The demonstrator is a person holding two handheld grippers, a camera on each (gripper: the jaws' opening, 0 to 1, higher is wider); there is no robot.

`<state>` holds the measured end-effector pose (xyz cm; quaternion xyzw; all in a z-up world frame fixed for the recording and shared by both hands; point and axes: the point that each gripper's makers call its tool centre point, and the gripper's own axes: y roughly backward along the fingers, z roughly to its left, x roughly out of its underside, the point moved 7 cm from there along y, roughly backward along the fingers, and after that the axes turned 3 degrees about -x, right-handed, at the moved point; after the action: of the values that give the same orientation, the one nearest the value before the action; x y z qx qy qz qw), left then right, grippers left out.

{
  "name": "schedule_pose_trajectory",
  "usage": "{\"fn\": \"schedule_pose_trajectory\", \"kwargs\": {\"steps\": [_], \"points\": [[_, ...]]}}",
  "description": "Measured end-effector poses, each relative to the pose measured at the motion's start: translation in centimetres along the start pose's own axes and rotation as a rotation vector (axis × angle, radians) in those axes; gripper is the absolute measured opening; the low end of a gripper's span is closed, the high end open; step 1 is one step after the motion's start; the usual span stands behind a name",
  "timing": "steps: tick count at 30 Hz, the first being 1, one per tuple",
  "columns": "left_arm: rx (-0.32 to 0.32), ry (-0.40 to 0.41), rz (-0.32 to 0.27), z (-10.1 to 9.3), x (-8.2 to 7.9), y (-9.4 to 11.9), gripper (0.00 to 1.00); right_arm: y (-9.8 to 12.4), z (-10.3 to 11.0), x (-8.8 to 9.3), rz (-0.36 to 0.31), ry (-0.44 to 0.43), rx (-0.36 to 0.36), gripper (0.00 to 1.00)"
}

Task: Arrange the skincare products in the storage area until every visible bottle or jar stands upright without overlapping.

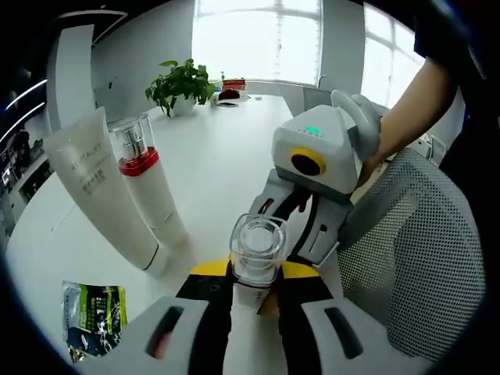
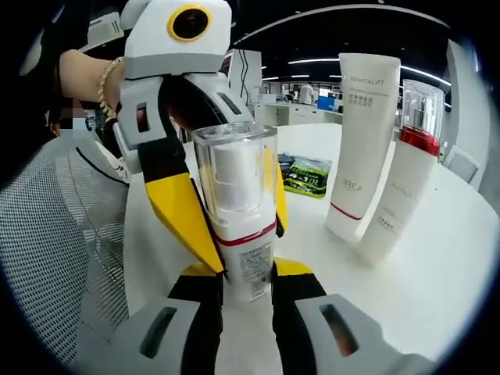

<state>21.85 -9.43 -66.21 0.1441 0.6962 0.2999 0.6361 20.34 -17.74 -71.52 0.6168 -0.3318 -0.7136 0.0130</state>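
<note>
A small white bottle (image 1: 255,251) with a clear square cap and a red band (image 2: 238,219) is held over the white table (image 1: 219,164). My left gripper (image 1: 256,275) is shut on it, its yellow fingers (image 2: 181,217) flanking the bottle's middle. My right gripper (image 2: 246,275) grips it near the base and comes in from the right in the left gripper view (image 1: 301,226). A tall white tube (image 1: 101,187) (image 2: 361,141) stands on its cap. Beside the tube stands a white bottle with a red collar (image 1: 148,187) (image 2: 402,176), leaning close to it.
A green sachet (image 1: 94,312) (image 2: 308,176) lies flat on the table near the tube. A grey mesh chair (image 1: 414,258) (image 2: 55,250) stands at the table's edge. A potted plant (image 1: 181,84) sits at the far end. A person's forearm (image 1: 414,109) holds the right gripper.
</note>
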Motion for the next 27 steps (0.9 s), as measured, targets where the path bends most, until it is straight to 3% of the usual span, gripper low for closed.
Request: {"fn": "schedule_pose_trajectory", "kwargs": {"steps": [8,11,27], "points": [[-0.007,0.041,-0.022,0.5,-0.2,-0.4,0.17,0.1,-0.6,0.0,-0.003,-0.026,-0.002,0.23],[-0.011,0.078,-0.055,0.7,-0.6,-0.5,0.20,0.2,-1.2,-0.1,-0.002,-0.039,0.006,0.23],[-0.085,0.167,-0.035,1.7,0.8,1.3,0.41,0.9,-5.1,-0.3,0.003,-0.030,0.011,0.23]]}}
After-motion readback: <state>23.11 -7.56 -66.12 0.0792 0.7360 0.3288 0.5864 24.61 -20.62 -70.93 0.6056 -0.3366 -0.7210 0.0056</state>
